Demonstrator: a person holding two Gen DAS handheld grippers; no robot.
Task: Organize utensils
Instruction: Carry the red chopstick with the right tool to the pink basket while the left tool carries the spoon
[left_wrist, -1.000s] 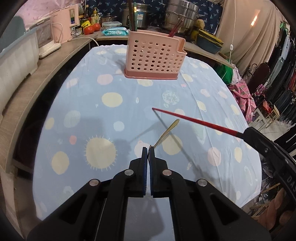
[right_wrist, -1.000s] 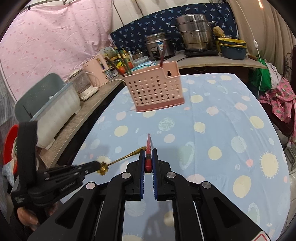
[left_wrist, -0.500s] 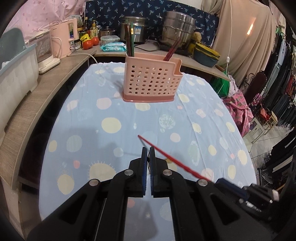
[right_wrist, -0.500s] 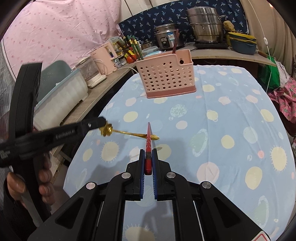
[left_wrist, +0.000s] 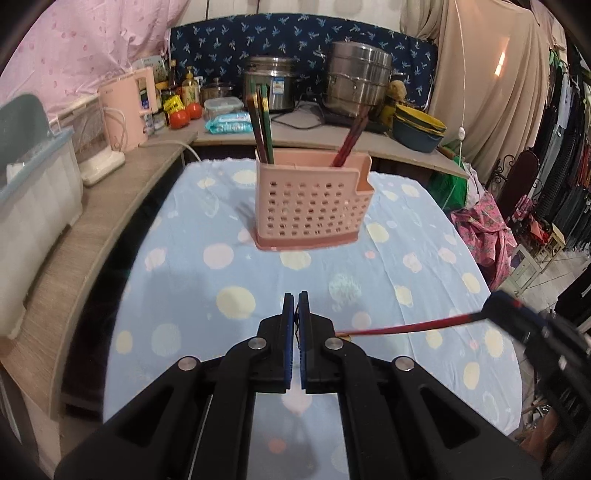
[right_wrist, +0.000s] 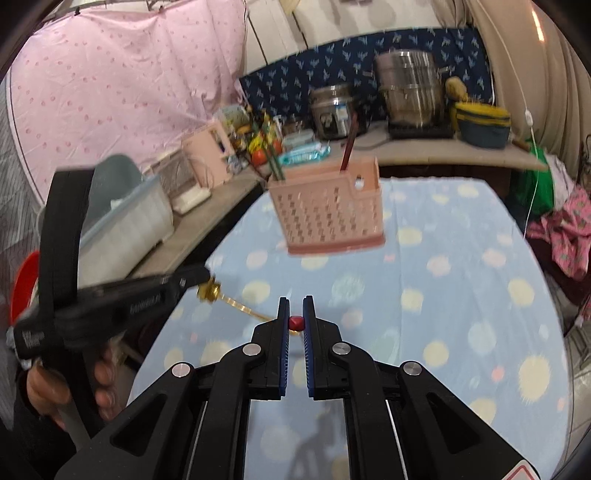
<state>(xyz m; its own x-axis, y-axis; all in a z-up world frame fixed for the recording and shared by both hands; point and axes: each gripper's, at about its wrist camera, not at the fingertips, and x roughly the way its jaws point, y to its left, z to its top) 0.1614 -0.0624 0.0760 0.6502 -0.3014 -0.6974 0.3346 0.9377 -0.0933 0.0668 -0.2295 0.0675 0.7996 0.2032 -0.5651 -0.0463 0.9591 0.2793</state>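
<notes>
Both grippers are matte black: the left gripper (left_wrist: 294, 306) shows blue ribbed pads and silver rivets, the right gripper (right_wrist: 296, 312) likewise, with white lettering on the side.

Perforated matt pink plastic caddy (left_wrist: 312, 206) on smooth printed cloth (left_wrist: 229, 258) — shiny steel pots (left_wrist: 356, 83) behind.

No readable text. White lettering on left gripper (right_wrist: 207, 275) body in right wrist view: blurred, illegible. Cooker (left_wrist: 271, 88) label, bottle (left_wrist: 189, 90) labels, wipes pack (left_wrist: 229, 123) print: too small to read.
</notes>
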